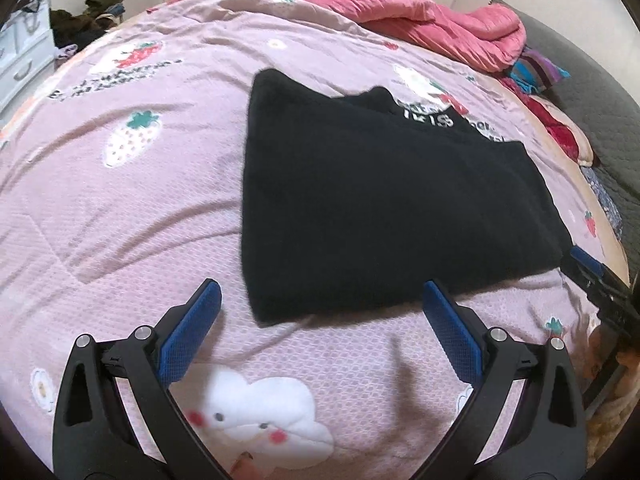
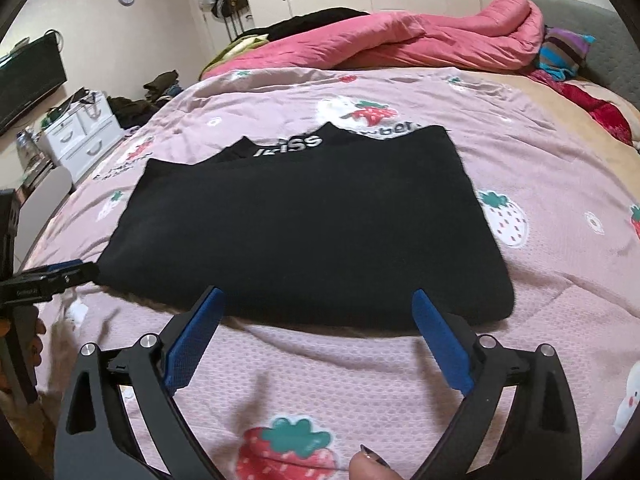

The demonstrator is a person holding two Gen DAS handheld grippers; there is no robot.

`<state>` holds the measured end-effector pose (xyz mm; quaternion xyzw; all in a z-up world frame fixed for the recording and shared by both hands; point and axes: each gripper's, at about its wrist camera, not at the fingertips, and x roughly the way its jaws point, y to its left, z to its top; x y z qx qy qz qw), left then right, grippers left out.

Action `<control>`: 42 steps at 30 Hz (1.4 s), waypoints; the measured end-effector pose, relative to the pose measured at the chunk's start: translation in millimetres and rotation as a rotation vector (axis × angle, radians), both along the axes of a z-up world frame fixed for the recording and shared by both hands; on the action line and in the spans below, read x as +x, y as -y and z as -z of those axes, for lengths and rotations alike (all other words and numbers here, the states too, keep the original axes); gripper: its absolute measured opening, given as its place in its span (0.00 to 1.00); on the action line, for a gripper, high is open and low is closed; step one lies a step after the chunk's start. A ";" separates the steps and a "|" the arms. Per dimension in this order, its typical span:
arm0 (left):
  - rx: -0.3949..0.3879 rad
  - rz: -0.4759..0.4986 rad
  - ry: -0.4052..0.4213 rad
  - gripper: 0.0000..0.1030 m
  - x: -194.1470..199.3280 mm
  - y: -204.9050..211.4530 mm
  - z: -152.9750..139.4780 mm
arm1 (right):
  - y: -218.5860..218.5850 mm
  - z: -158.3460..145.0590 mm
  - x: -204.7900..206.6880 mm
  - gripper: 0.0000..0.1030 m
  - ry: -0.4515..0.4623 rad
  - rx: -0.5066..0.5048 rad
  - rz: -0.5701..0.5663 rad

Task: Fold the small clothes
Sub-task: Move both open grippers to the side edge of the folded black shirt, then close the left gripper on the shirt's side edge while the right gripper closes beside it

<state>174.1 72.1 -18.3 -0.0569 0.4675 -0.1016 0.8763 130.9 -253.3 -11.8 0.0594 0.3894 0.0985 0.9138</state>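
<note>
A: How are the two tools held at this moment?

B: The left hand-held gripper point(image 1: 318, 298) is spread wide, nothing caught between its blue ribbed pads, and it is poised just short of the near edge of the black garment point(image 1: 372, 200). The right hand-held gripper point(image 2: 316, 304) is likewise spread and empty, its fingertips at the hem of the same garment point(image 2: 304, 232). Both are probably kept open so that a fresh edge can be taken for another fold, or because the fold is judged finished.

A: Where is the garment lying?

B: It is laid flat on the bed, on the pink quilt point(image 1: 120, 208), at about twelve o'clock from the right gripper and between twelve and one o'clock from the left. It appears already folded into a rough rectangle, with a layered far edge where white lettering is shown.

A: What of the materials?

B: The garment is seen as a matte, slightly fuzzy knit. The quilt is waffle-textured, printed with strawberries and lightly creased. Beyond it, at twelve o'clock, a puffy pink duvet point(image 2: 420, 40) is heaped.
</note>
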 end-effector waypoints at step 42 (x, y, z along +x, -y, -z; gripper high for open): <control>0.072 -0.259 0.055 0.91 44.0 -74.4 -13.9 | -218.0 14.5 9.7 0.96 0.105 -0.344 -0.431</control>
